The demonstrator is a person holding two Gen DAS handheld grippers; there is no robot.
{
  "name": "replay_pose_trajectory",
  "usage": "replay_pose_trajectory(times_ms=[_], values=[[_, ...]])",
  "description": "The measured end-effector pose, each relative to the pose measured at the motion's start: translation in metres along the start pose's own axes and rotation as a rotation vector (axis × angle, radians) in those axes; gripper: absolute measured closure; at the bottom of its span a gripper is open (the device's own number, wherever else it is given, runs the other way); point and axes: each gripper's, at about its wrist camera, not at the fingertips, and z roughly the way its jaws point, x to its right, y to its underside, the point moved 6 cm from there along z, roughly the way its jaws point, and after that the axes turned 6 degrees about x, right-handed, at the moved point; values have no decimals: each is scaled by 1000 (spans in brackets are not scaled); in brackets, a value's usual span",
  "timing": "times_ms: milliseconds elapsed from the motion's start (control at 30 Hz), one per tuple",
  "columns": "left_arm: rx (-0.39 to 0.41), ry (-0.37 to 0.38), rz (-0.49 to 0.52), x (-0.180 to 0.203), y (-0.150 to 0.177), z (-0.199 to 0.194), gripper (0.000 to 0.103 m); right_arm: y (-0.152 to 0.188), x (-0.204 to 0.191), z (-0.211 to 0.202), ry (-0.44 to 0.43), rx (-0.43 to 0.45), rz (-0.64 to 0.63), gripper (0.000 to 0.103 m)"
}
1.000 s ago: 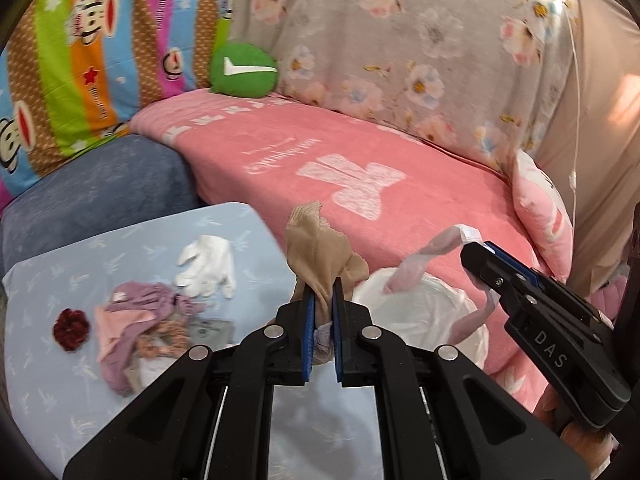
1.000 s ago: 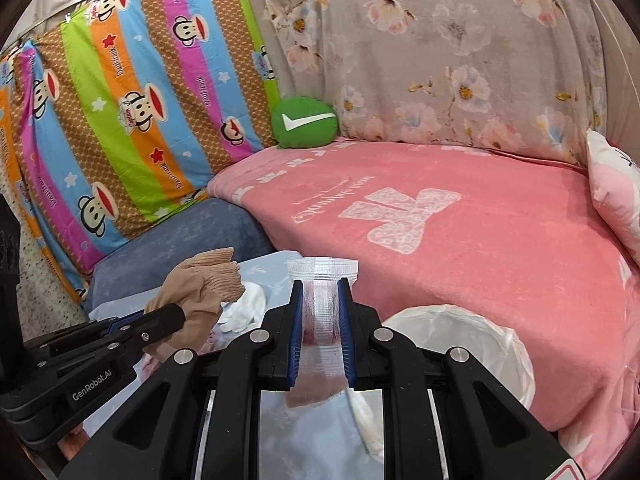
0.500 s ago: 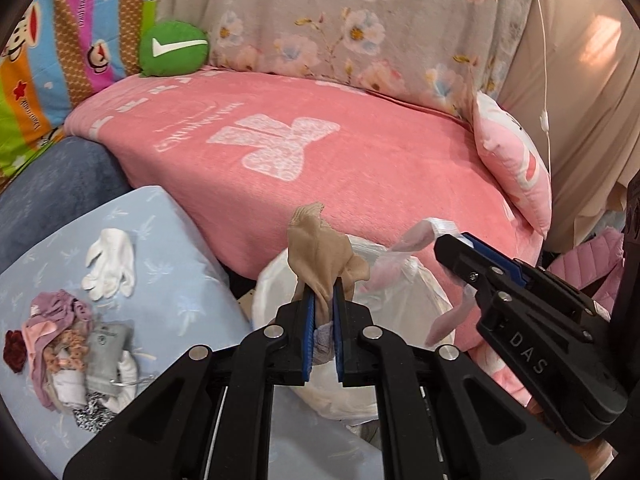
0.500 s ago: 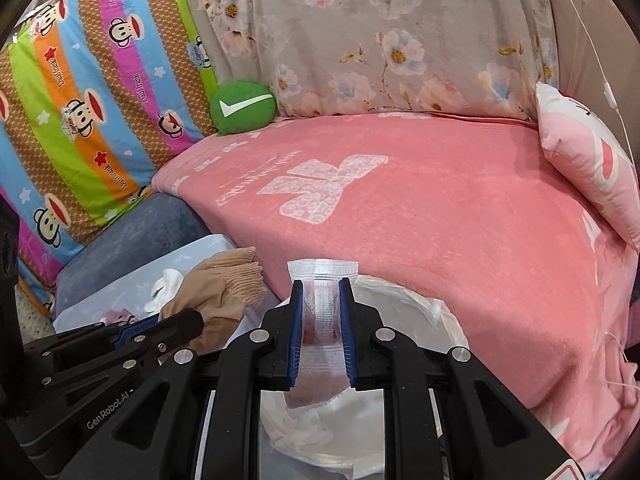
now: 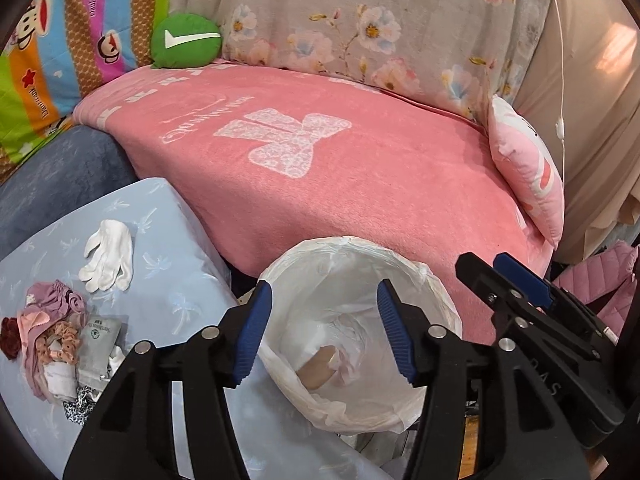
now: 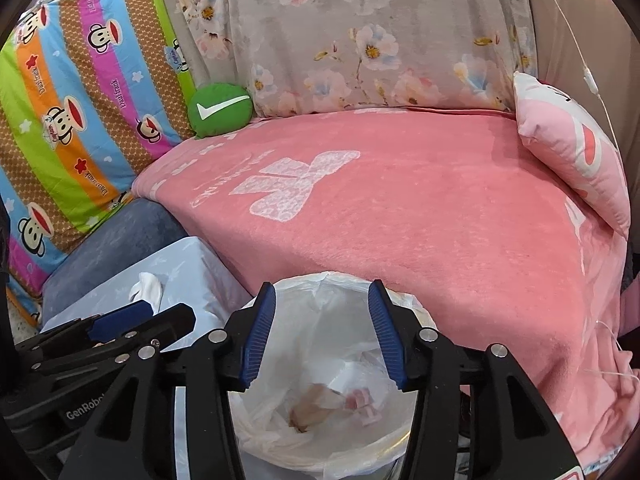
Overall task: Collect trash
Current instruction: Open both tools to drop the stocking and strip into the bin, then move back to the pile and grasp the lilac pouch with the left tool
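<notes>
A bin lined with a white plastic bag (image 5: 420, 280) (image 6: 340, 452) stands below both grippers. Inside it lie a tan stocking (image 5: 316, 368) (image 6: 310, 408) and a clear wrapper with pink marks (image 6: 362, 404). My left gripper (image 5: 324, 328) hangs over the bin mouth, its jaws opening with nothing between them. My right gripper (image 6: 322, 328) also hangs over the bin, jaws opening and empty. It shows at the right in the left wrist view (image 5: 516, 280). A pile of small trash (image 5: 60, 344) and a white glove (image 5: 108, 256) lie on the light blue table (image 5: 180, 292).
A pink blanket (image 5: 340, 168) covers the bed behind the bin. A green cushion (image 5: 186, 40) and a pink pillow (image 5: 528, 176) sit on it. A white cable (image 5: 560, 128) hangs at the right. Dark blue upholstery (image 5: 60, 172) borders the table.
Both grippers opened over the bin. The tan stocking left the left gripper and the clear wrapper left the right one; both now lie inside the bag.
</notes>
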Motion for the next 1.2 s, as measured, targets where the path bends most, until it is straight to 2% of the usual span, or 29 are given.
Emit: replay_pose_trajectory(times_ms=[200,433,533,700,1200], values=[[11,-22,-37,-18,3,-12,50,2,-21,-10,-33,8,-23,53],[18,-114,-86,-60,14,-30,48,17,-61,-19,-98,-8,-56,49],[29,-170,-123,-83,19,-41,35,27,-80,-20,-126,-24,-69,49],[46,-254,-164,-119,31,-59,26,45,-112,-18,-165,-60,-94,49],[-3,-434,-294,-228,85,-94,25,93,-203,-13,-268,-149,-162,49]])
